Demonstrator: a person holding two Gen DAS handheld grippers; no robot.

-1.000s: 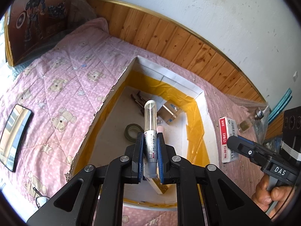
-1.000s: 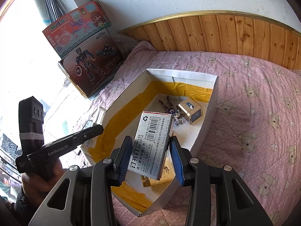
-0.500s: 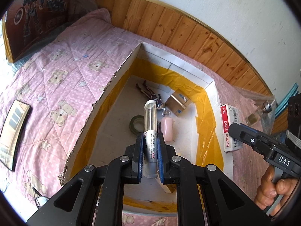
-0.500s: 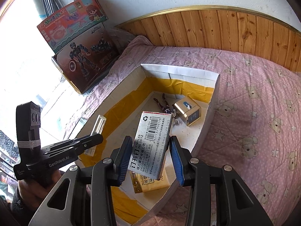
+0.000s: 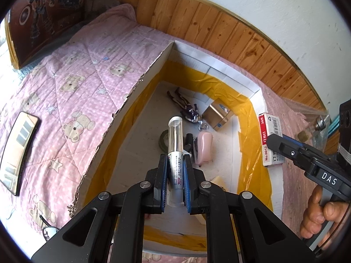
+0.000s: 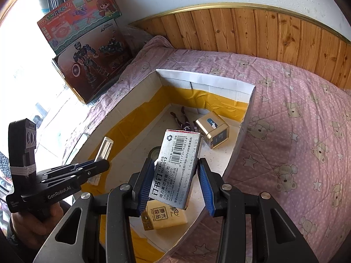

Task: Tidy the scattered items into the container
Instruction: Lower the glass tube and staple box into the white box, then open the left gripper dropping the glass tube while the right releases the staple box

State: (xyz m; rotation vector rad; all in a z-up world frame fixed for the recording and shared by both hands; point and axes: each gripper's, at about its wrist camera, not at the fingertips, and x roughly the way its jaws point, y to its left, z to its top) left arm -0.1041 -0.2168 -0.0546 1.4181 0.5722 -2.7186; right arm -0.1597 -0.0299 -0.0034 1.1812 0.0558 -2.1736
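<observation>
Two grippers are seen, each carrying one item over one open cardboard box [image 5: 219,74] that rests on a pink bear-print quilt [image 5: 72,83]. Inside the box, six loose things can be counted: one small figure [image 5: 184,105], one gold cube-shaped box [image 5: 218,115], one pink case [image 5: 205,145], one roll of dark tape [image 5: 163,139], one small dark item beside the pink case whose kind cannot be told, and one yellow packet [image 6: 166,215]. The left gripper [image 5: 174,175] is closed on one clear-capped glue stick [image 5: 174,144], pinched by its labelled lower body between the two blue pads. The stick's long axis runs straight forward along the fingers, its clear cap projecting beyond the fingertips above the box floor. The right gripper [image 6: 175,182] holds one staples box [image 6: 175,166] between its pads. The left pad is pressed against the box's side, while the right pad appears just off the other side, so a firm clamp cannot be confirmed. The staples box's long axis lies roughly along the fingers, leaning right, with the barcode face toward the camera, above the near end of the cardboard box. One phone [image 5: 18,151] lies on the quilt, well apart from the box.
</observation>
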